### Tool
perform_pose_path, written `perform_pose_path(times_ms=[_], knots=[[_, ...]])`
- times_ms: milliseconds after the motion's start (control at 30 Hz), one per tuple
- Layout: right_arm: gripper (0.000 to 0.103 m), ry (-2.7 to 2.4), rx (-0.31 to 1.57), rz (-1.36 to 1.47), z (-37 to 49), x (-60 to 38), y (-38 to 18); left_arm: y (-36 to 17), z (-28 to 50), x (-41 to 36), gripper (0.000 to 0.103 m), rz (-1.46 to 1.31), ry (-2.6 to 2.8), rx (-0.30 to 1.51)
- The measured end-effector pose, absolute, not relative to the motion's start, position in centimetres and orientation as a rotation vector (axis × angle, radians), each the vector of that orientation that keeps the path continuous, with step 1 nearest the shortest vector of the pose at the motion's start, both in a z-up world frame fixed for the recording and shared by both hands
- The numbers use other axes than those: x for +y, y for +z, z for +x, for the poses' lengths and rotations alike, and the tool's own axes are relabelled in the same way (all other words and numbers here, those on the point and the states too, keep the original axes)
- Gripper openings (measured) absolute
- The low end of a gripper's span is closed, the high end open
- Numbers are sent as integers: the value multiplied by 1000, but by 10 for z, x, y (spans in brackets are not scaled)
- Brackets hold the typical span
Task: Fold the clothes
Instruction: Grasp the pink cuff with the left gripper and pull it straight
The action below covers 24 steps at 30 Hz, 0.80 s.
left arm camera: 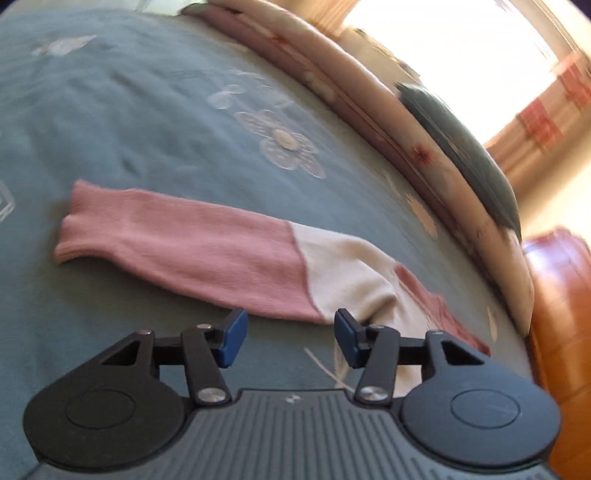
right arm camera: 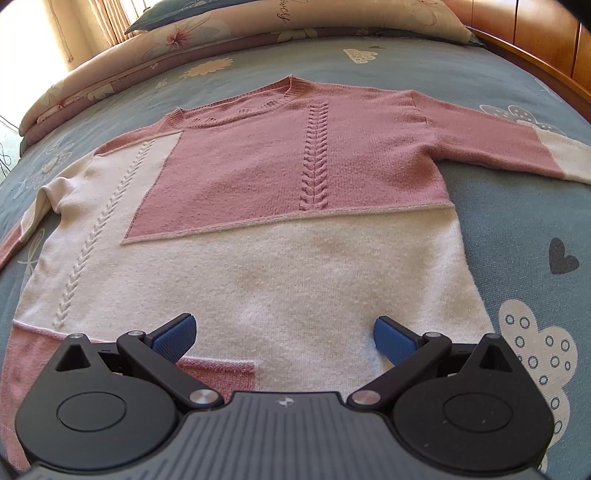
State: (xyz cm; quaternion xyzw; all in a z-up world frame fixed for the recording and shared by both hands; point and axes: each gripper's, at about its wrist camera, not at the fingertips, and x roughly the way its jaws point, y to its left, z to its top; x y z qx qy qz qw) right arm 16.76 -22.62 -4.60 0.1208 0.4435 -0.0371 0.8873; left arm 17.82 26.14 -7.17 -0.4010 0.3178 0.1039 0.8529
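sweater flat on the bed, chest up, its hem hidden under my right fingers, parted, empty | its pink sleeve blurred beyond my left fingers, half-parted, empty | pillows past collar, cut off

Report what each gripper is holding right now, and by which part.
Nothing is held. The left gripper stands open beside the sweater's sleeve; the right gripper stands open above its cream lower panel.
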Motion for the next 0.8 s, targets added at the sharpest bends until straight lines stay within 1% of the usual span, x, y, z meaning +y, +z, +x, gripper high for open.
perform_pose_path(times_ms=[167, 300, 367, 433, 467, 500, 633, 800], knots=[[103, -82, 906, 286, 167, -230, -46, -119, 153, 299, 50, -1086, 351, 579], [103, -89, 899, 284, 168, -230, -47, -129, 161, 313, 52, -1151, 368, 468], [103, -94, 898, 260, 169, -227, -49, -131, 171, 317, 49, -1144, 390, 444], [103, -98, 902, 227, 170, -223, -49, -128, 183, 319, 34, -1086, 434, 476], [103, -99, 904, 211, 171, -222, -50, -125, 189, 319, 18, -1052, 458, 497], [103, -101, 906, 202, 172, -220, -50, -122, 195, 321, 10, -1016, 473, 516], [103, -104, 906, 192, 173, -220, -51, -103, 217, 326, 9, -852, 512, 566], [103, -109, 901, 170, 173, -217, -52, -69, 245, 333, 8, -697, 488, 537]])
